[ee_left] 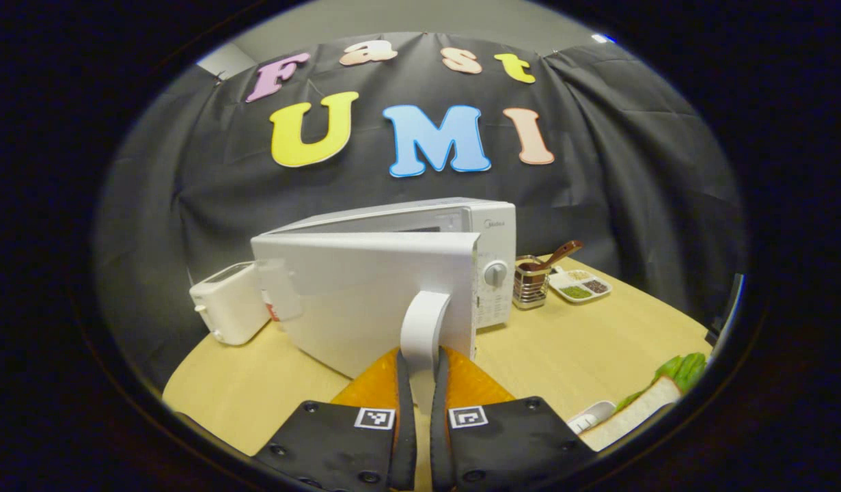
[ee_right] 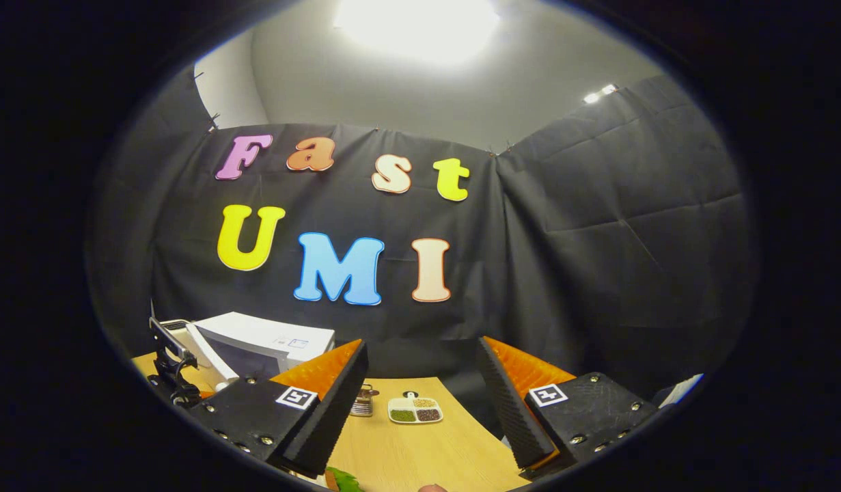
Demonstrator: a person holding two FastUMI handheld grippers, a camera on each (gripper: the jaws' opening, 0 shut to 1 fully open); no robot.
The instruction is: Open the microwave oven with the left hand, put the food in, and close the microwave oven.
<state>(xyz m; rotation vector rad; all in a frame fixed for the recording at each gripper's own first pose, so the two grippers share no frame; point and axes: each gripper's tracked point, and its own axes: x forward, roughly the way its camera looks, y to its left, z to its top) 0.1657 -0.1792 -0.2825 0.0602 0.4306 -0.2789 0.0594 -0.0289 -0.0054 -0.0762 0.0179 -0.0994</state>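
Pale wooden surface [ee_left: 563,355] carries everything. Nearest, at six o'clock in the left gripper view, the left gripper [ee_left: 420,383] pinches the white curved door handle [ee_left: 423,321] of the boxy white microwave oven [ee_left: 393,287], whose door [ee_left: 365,301] stands partly swung out: the opening step seems underway, and next it likely needs swinging wider. Toasted sandwich with green lettuce [ee_left: 656,396] waits at four o'clock. The right gripper [ee_right: 420,403] hangs spread, holding nothing.
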